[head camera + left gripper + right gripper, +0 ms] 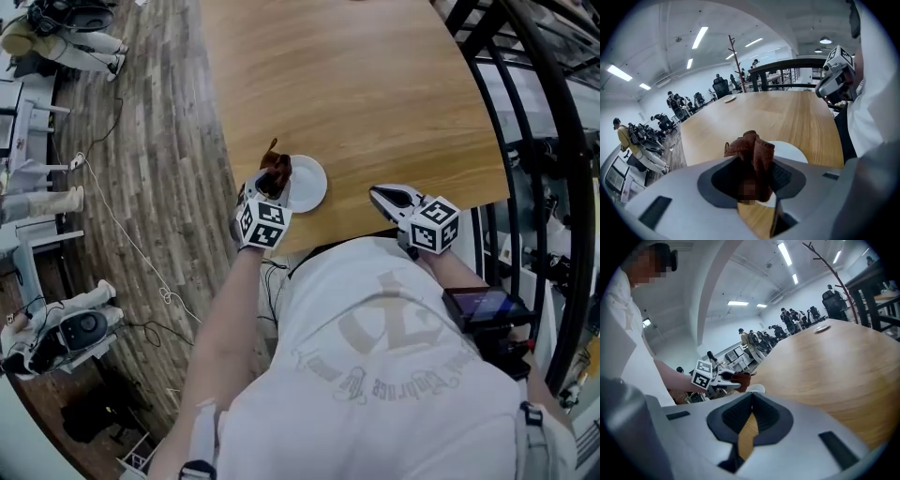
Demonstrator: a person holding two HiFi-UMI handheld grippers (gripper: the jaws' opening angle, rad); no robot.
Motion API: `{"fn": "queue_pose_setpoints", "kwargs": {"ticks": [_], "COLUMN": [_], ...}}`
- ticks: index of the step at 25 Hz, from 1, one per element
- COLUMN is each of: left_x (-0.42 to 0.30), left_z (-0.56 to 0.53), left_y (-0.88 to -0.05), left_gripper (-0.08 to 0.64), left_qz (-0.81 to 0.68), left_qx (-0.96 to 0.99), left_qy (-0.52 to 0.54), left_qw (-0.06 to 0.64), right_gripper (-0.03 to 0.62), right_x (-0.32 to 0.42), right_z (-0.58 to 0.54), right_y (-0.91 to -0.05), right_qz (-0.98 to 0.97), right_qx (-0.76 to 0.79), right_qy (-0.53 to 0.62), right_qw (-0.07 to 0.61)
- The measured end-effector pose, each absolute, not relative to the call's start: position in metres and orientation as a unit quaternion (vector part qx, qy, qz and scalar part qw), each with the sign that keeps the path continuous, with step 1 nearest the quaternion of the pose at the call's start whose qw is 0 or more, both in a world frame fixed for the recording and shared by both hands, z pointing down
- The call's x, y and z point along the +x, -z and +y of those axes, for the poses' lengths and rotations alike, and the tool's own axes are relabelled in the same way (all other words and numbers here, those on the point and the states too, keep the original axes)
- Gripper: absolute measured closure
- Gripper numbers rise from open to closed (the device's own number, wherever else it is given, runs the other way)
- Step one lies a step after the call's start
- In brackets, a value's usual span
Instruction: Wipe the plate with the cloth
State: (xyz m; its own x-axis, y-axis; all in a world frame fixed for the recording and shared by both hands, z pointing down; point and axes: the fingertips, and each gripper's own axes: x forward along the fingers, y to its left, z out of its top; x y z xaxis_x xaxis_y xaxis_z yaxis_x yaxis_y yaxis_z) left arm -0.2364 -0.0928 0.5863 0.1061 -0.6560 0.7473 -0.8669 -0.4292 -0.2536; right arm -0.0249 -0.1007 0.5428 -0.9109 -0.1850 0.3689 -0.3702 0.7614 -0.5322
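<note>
the left gripper (272, 184) is clamped on the brown cloth (752, 150), which stands bunched up between its jaws with a wad poking out past the tips. the white plate (310, 185) lies on the wooden table (356, 84) close to the near edge. the cloth hangs at the plate's left rim, and it is not clear whether the two are touching. the right gripper (386, 198) sits well to the right of the plate, low over the table's near edge. its jaws are closed on each other with nothing between them, so nothing is steadying the plate.

the wiping looks about to begin, or barely begun. the main risk is the plate itself: it is light, loose and near the edge, so a stroke pulled toward the person could slide it off the table. a sideways push might spin it out from under the cloth. the cloth is pinched as a crumpled fold, so dragging it hard could tug it out of the jaws. if the wad flattens, the hard jaw tips could scrape the plate instead.
</note>
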Motion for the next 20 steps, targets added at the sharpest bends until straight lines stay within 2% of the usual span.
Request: {"fn": "queue_pose_setpoints", "kwargs": {"ticks": [7,11,20], "left_x": [-0.205,-0.192,-0.236], "left_z": [-0.117,-0.118,-0.088], "left_y": [-0.592,-0.602,-0.599], "left_gripper": [0.391,0.39,0.391], "left_qz": [-0.456,-0.443,-0.478], "left_qx": [0.752,0.75,0.717], "left_qy": [-0.468,-0.483,-0.493], "left_qw": [0.083,0.089,0.118], "right_gripper": [0.578,0.578,0.578], "right_x": [-0.019,-0.013,-0.036], "right_z": [-0.108,-0.099,-0.103], "right_y": [-0.537,-0.544,-0.545], "right_qz": [-0.923,-0.925,-0.93], "right_qx": [0.155,0.144,0.12], "right_qy": [-0.319,-0.311,-0.306], "right_qw": [0.148,0.163,0.164]}}
